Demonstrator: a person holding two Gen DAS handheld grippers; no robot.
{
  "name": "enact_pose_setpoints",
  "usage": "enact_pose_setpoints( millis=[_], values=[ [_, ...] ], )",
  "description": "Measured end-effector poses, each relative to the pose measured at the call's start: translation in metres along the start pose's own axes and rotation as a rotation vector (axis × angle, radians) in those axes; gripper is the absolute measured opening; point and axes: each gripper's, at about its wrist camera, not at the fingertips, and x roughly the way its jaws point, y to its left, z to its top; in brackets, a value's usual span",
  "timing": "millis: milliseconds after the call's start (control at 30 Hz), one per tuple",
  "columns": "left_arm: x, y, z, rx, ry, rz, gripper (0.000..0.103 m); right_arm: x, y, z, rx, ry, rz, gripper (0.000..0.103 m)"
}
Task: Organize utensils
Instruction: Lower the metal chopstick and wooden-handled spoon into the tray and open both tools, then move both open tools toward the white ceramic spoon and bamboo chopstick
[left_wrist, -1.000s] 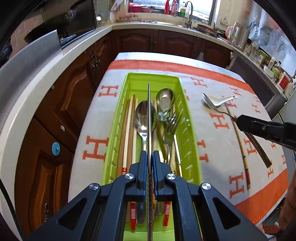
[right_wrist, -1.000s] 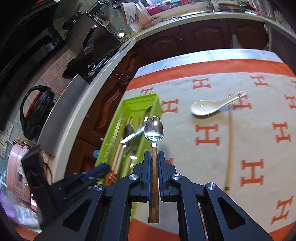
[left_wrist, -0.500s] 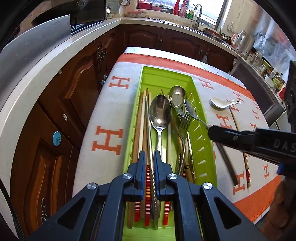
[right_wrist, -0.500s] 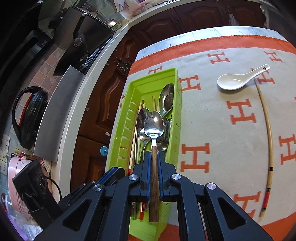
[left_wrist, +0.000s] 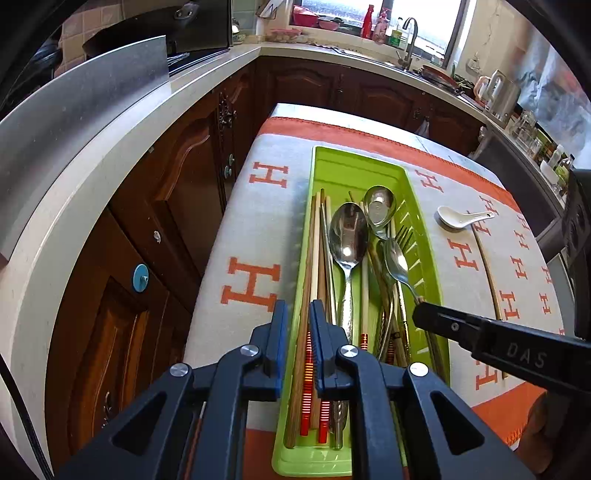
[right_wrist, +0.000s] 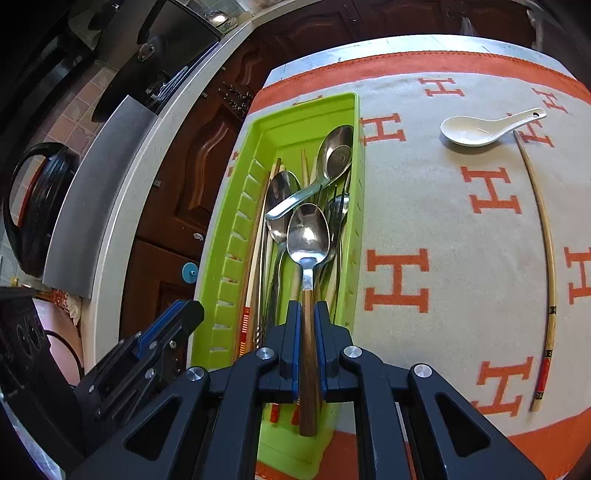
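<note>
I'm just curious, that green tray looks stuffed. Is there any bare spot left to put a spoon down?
The green tray is crowded in its near half; only its far end past the spoon bowls is bare. The cloth lies free between the tray and the white spoon, and between the tray and the lone chopstick.

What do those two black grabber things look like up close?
Both are matte black plastic. The left gripper and right gripper each have two flat fingers lined with blue pads, carried on triangular arms with cut-out holes and round silver bolts. From the left wrist view, the right gripper's side shows raised letters "DAS". A black cable loops near the left gripper's body in the right wrist view.
</note>
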Motion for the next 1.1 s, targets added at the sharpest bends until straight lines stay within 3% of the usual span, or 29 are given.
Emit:
enact_pose_setpoints(
  millis=[500, 1100],
  values=[
    [-0.005, -0.017, -0.003, 0.031, 0.008, 0.032, 0.014, -0.038, -0.009, -0.007, -0.043, -0.093, 0.001, 0.018],
    [-0.009, -0.068, 0.002, 0.093, 0.026, 0.025, 0.020, -0.075, -0.077, 0.004, 0.039, -0.181, -0.007, 0.018]
  ],
)
